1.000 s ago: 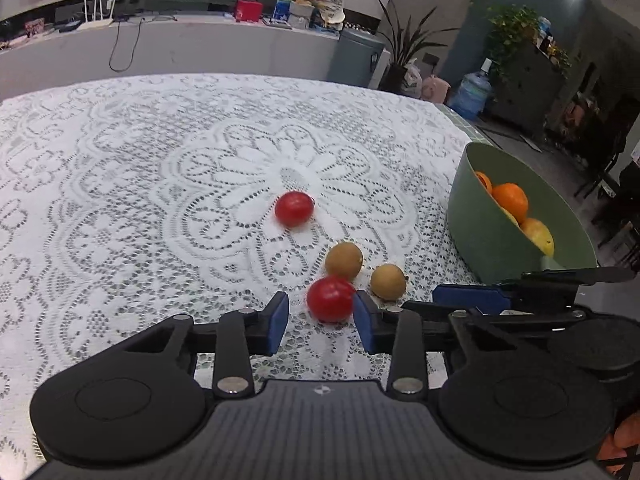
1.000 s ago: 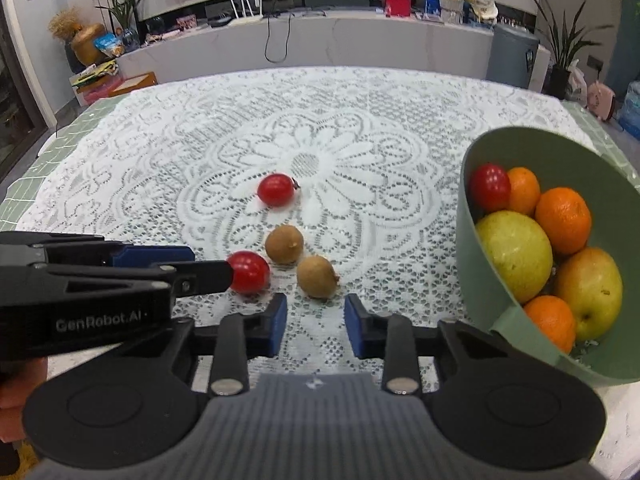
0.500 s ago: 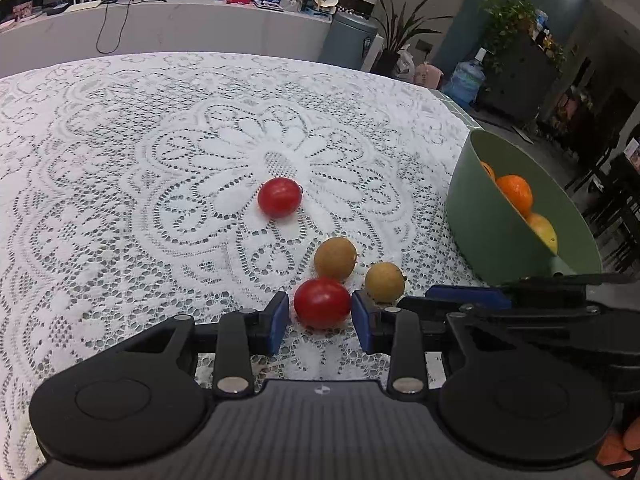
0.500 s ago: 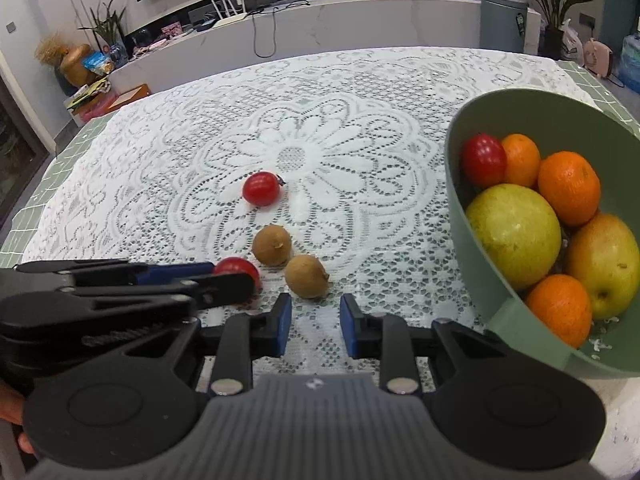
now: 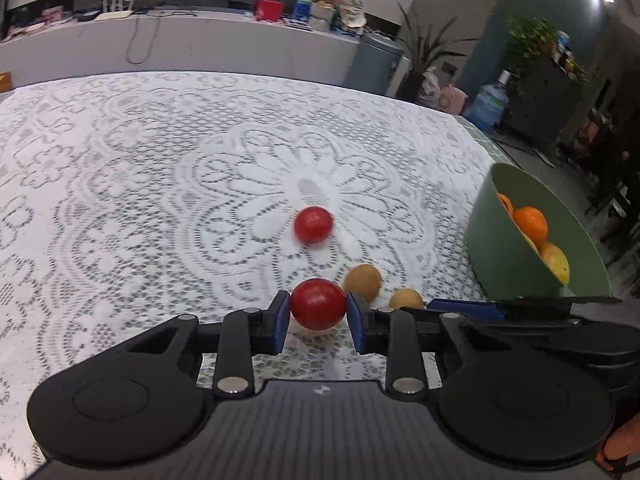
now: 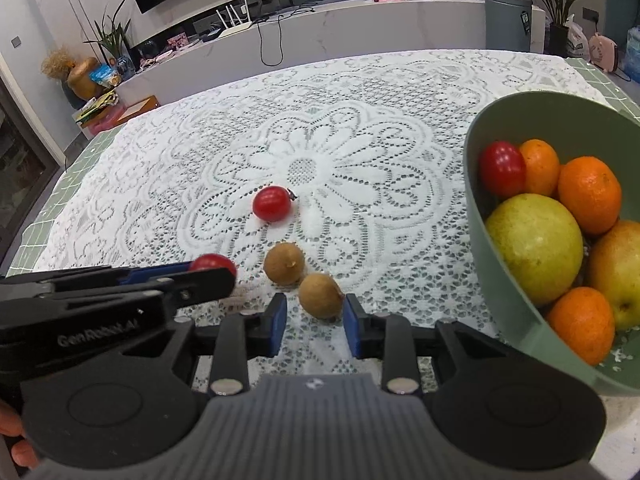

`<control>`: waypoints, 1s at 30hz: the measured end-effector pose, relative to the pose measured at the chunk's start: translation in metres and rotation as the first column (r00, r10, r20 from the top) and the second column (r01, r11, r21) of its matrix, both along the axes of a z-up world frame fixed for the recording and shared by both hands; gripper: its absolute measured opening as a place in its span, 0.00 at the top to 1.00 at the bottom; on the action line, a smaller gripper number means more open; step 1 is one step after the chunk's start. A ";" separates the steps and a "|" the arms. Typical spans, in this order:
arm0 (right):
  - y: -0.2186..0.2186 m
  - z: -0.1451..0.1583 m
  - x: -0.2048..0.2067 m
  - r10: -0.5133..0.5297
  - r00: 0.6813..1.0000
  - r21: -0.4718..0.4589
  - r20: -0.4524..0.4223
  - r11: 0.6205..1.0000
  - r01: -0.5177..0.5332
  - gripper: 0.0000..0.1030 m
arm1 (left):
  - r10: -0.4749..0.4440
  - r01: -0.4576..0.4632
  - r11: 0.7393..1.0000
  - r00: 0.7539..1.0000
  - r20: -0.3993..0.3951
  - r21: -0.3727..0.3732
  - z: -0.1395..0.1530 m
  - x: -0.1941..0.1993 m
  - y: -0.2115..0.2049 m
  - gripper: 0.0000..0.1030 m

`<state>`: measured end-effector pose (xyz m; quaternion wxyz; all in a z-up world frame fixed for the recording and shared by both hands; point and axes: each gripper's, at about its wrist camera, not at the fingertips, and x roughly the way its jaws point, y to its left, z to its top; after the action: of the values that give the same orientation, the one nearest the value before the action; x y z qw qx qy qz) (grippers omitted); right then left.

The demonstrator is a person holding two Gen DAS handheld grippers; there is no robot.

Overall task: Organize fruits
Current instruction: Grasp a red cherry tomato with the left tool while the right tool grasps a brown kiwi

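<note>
My left gripper (image 5: 318, 316) is shut on a red cherry tomato (image 5: 318, 304), its blue pads touching both sides; it also shows in the right wrist view (image 6: 214, 264). A second red tomato (image 5: 313, 225) (image 6: 272, 203) lies further out on the lace cloth. Two brown round fruits (image 6: 285, 263) (image 6: 321, 295) lie close together. My right gripper (image 6: 315, 322) is open, its pads on either side of the nearer brown fruit without touching it. The green bowl (image 6: 484, 240) (image 5: 504, 256) at the right holds oranges, a tomato and yellow-green fruits.
The round table carries a white lace cloth (image 6: 360, 128). Beyond its far edge run a white counter (image 6: 360, 20) with cables and boxes, a grey bin (image 6: 508, 20) and plants. The left gripper's body (image 6: 100, 300) lies across the lower left of the right wrist view.
My left gripper has moved forward around the near tomato and closed on it. My right gripper has moved forward, so that the nearer brown fruit is now between its pads.
</note>
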<state>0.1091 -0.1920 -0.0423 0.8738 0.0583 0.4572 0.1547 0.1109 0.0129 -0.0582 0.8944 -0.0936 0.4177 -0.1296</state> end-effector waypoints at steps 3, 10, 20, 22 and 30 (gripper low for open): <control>0.002 -0.002 0.005 -0.009 1.000 0.004 0.000 1.000 0.009 0.66 | 0.019 -0.020 1.000 0.999 -0.025 -0.009 -0.003 0.002 0.003 0.67; 0.006 -0.009 0.013 -0.016 1.000 0.006 -0.025 1.000 0.016 0.68 | 0.025 -0.025 1.000 0.999 -0.043 0.006 -0.006 0.004 0.003 0.67; 0.008 -0.010 0.013 -0.011 1.000 -0.007 -0.019 1.000 0.011 0.77 | 0.019 -0.018 1.000 0.999 -0.045 0.021 -0.009 0.005 0.002 0.67; 0.008 -0.010 0.012 -0.009 1.000 -0.005 -0.016 1.000 0.009 0.77 | 0.018 -0.017 1.000 0.999 -0.040 0.023 -0.009 0.005 0.002 0.67; 0.012 0.006 -0.005 0.006 0.997 -0.039 0.072 0.999 -0.004 0.77 | 0.046 -0.046 0.999 0.999 -0.016 0.002 -0.004 -0.003 0.010 0.67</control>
<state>0.1041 -0.1802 -0.0365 0.8904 0.0344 0.4285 0.1499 0.1081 0.0226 -0.0620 0.8938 -0.1034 0.4229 -0.1077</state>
